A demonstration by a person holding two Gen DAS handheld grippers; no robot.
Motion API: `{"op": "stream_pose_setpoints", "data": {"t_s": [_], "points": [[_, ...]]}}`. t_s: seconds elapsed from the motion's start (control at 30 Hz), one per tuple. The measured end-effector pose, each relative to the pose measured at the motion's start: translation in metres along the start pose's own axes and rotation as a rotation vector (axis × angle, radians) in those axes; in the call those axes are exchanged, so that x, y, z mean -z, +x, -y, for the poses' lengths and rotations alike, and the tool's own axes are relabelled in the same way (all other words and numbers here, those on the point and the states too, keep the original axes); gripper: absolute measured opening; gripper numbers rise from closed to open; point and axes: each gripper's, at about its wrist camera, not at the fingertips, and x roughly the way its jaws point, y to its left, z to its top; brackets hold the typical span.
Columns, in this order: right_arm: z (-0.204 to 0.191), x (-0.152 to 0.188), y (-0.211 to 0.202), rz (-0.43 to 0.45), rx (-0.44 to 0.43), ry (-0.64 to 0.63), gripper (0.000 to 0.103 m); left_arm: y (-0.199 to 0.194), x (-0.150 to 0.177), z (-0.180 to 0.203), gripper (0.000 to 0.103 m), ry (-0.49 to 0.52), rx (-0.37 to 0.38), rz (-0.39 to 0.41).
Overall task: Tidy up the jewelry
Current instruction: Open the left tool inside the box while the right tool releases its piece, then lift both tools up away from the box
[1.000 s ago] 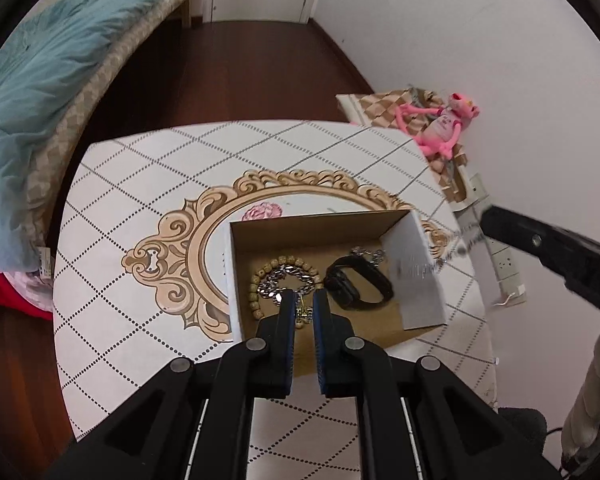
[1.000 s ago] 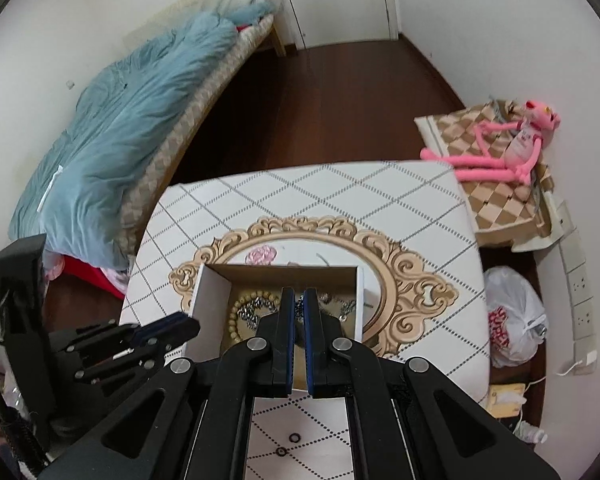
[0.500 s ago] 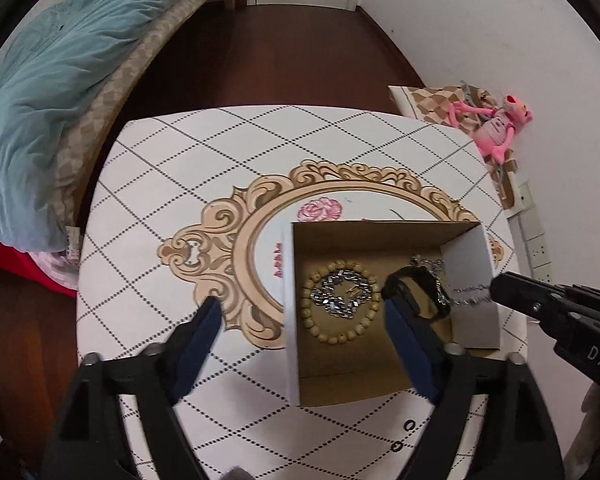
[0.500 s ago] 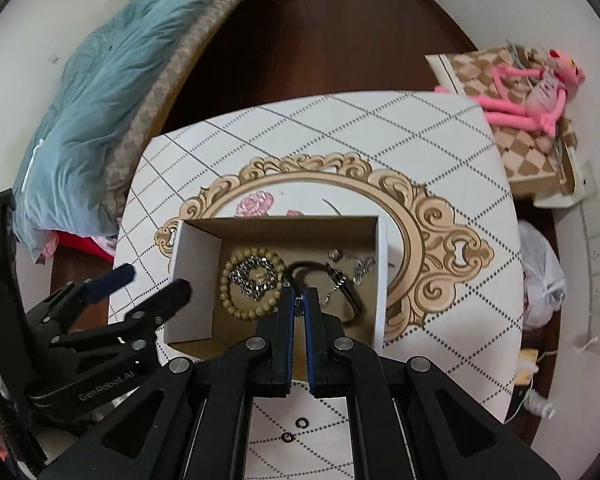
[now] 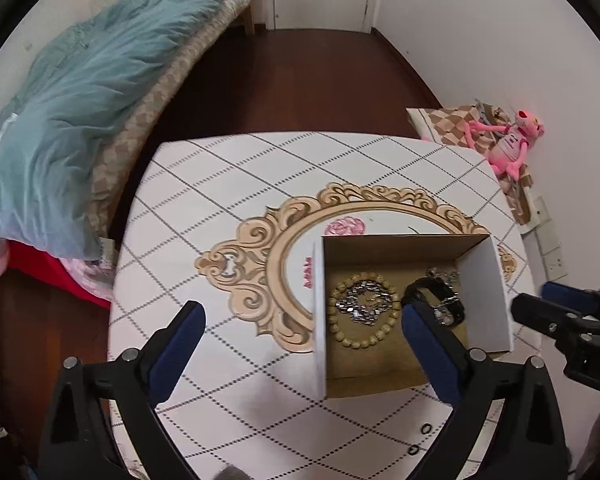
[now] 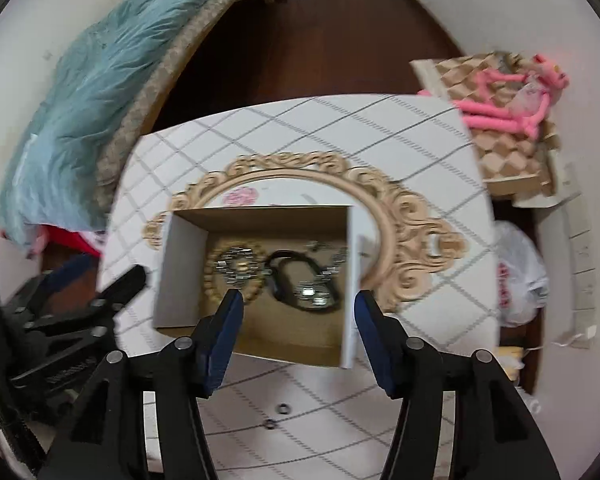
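Left gripper (image 5: pixel 300 314) hangs over the white diamond-patterned table (image 5: pixel 228 184), fingers spread wide, holding nothing. Right gripper (image 6: pixel 298 300) likewise released, above the open brown cardboard box (image 6: pixel 256 320). Two small black rings (image 5: pixel 420 438) lie on the table nearby. Inside the box: wooden bead bracelet (image 5: pixel 362 310) encircling a silver chain (image 5: pixel 362 304), black band (image 5: pixel 434 300) beside it.

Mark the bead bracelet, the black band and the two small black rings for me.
bead bracelet (image 5: pixel 362 343), left wrist view, on the beads at its near edge.
black band (image 5: pixel 420 286), left wrist view, on the strap's left curve.
small black rings (image 5: pixel 426 428), left wrist view, on the farther ring, lying on the table outside the box.
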Motion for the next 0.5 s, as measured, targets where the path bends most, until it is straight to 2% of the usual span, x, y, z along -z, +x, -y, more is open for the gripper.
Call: {"op": "stream_pose_setpoints", "data": {"t_s": [0.03,0.1,0.23,0.4,0.5], "points": [[0.000,0.004,-0.001,0.011,0.045,-0.011,0.079,-0.001,0.002,0.001,0.103,0.004,-0.016,0.008],[-0.002,0.015,0.000,0.026,0.114,-0.031,0.097,-0.003,0.009,0.000,0.103,0.007,-0.039,0.019],[0.000,0.033,0.009,0.025,0.171,-0.028,0.097,-0.004,0.023,0.000,0.103,0.006,-0.049,0.008],[0.000,0.047,0.009,0.039,0.184,-0.017,0.098,-0.011,0.037,0.002,0.103,0.009,-0.050,0.003],[-0.002,0.053,-0.001,0.065,0.179,-0.005,0.098,-0.026,0.042,0.004,0.103,0.012,-0.054,0.030]]}}
